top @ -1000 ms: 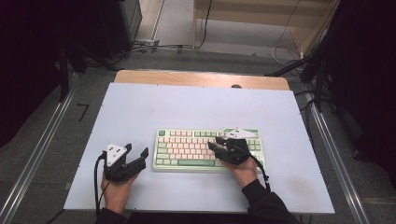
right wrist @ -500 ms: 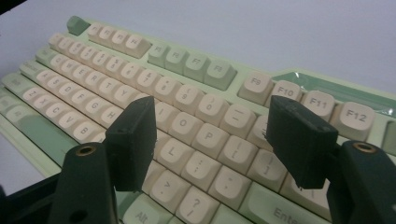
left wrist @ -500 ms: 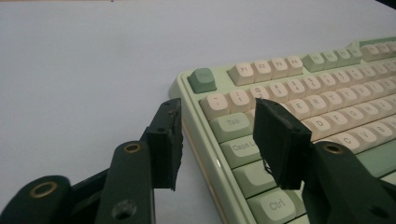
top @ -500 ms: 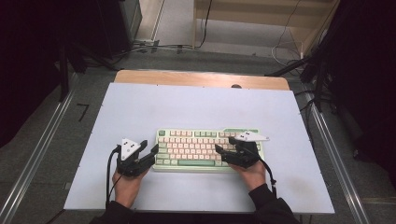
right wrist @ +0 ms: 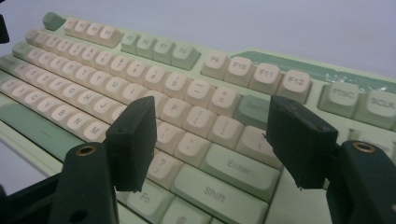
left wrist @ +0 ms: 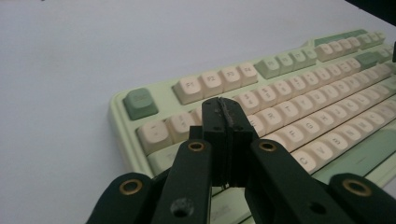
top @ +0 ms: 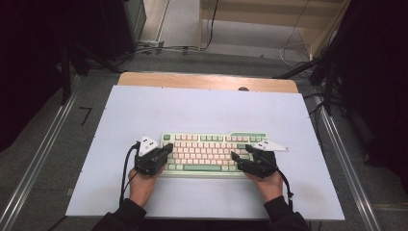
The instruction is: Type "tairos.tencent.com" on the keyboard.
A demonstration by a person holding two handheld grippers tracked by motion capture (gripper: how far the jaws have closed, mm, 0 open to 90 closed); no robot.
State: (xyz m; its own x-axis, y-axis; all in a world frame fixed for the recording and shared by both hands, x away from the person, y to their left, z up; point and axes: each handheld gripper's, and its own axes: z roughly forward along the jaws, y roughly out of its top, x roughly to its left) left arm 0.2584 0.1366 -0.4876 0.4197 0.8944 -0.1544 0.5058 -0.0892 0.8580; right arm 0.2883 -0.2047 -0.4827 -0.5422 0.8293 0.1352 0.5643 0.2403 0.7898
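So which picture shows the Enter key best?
The right gripper view: the Enter key sits close and its label reads clearly, between the open right gripper jaws. In the high view the keyboard is whole but its keys are too small to read. The left gripper view shows mainly its other end.

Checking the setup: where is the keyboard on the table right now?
In the high view the keyboard lies flat on the near half of the white table, between the left claw and the right claw.

Pale green keyboard (top: pixel 211 151), cream keys, flat on table
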